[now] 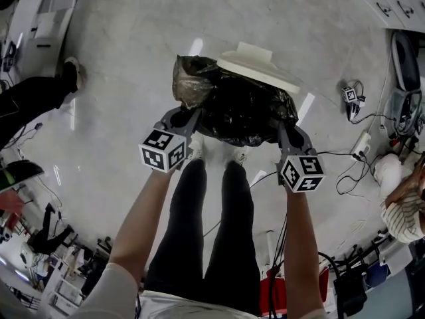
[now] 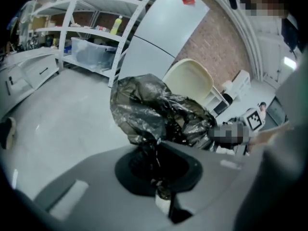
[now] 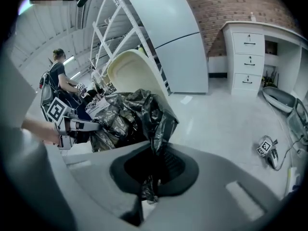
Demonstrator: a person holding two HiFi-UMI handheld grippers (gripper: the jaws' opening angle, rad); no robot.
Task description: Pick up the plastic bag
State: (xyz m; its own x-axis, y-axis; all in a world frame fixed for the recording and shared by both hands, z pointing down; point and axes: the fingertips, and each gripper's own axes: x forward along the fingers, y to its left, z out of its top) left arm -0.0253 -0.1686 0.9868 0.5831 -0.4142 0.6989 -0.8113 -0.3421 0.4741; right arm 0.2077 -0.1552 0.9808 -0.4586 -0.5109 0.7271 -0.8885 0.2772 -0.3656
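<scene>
Pinches black plastic bag (image 1: 240,108) at opposite edges, left gripper (image 1: 191,117) and right gripper (image 1: 281,130) both clamped on film. Possibly touches cream lid (image 1: 257,65) behind.

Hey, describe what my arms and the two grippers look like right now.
Both the left hand-held gripper and right hand-held gripper have grey moulded bodies, each carrying a white cube printed with black square markers. The forearms are bare; a white short sleeve shows at the left shoulder.

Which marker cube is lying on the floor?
The small marker cube at right beside the cables; the other two ride on the left tongs and right tongs gripping the plastic bag.
</scene>
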